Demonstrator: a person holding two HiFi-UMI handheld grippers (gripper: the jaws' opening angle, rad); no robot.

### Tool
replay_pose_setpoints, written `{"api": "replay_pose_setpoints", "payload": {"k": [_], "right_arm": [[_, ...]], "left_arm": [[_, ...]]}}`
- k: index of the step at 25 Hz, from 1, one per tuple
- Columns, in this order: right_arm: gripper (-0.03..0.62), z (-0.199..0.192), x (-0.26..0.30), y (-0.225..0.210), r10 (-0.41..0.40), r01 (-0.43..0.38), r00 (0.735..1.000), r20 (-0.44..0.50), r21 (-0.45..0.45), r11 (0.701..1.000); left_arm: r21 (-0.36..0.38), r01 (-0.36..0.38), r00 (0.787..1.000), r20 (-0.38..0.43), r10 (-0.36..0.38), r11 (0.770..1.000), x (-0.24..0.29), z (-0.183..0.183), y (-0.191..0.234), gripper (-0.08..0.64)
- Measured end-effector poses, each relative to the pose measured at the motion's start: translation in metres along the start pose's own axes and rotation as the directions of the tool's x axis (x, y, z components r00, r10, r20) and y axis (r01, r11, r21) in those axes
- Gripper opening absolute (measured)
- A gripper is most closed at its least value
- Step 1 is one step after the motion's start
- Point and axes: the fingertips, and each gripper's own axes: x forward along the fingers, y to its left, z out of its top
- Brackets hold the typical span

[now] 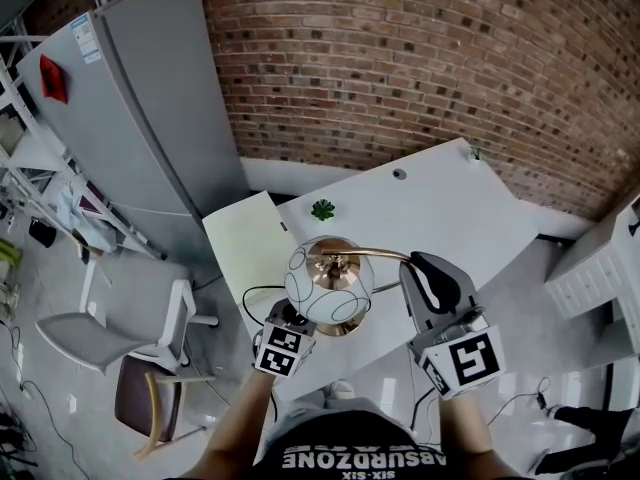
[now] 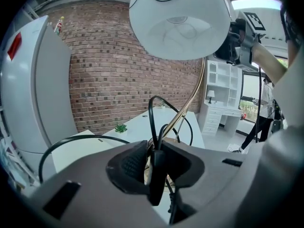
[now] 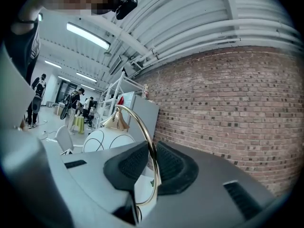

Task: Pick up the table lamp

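The table lamp has a white globe shade (image 1: 330, 288) with black line patterns, a brass cap and a thin curved brass arm (image 1: 375, 254). It hangs in the air above the near edge of the white table (image 1: 440, 208). My left gripper (image 1: 298, 320) is under the shade, its jaws shut on the lamp's lower part together with the black cord (image 2: 153, 113). In the left gripper view the shade (image 2: 180, 23) fills the top. My right gripper (image 1: 414, 264) is shut on the brass arm (image 3: 151, 148), which curves left to the shade (image 3: 107, 139).
A small green plant (image 1: 322, 209) stands on the table near its far-left side. A tall grey fridge (image 1: 150, 98) is at the left, and a brick wall (image 1: 420, 58) runs behind. A chair (image 1: 110, 333) stands at the lower left, white drawers (image 1: 600, 268) at the right.
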Motion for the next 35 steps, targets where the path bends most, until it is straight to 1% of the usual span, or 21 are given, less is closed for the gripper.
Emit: {"api": "replay_pose_setpoints", "payload": {"k": [12, 21, 35], "right_arm": [[0.052, 0.007, -0.01, 0.011, 0.024, -0.024, 0.999, 0.021, -0.002, 1.0], [0.051, 0.008, -0.015, 0.014, 0.027, -0.027, 0.999, 0.03, -0.013, 1.0], [0.049, 0.017, -0.019, 0.01, 0.024, -0.022, 0.998, 0.05, -0.03, 0.999]], "left_arm": [[0.001, -0.017, 1.0, 0.008, 0.017, 1.0, -0.019, -0.003, -0.003, 0.08], [-0.007, -0.012, 1.0, 0.003, 0.012, 1.0, -0.024, -0.005, -0.008, 0.08], [-0.005, -0.016, 1.0, 0.015, 0.016, 1.0, -0.027, 0.006, -0.009, 0.08]]}}
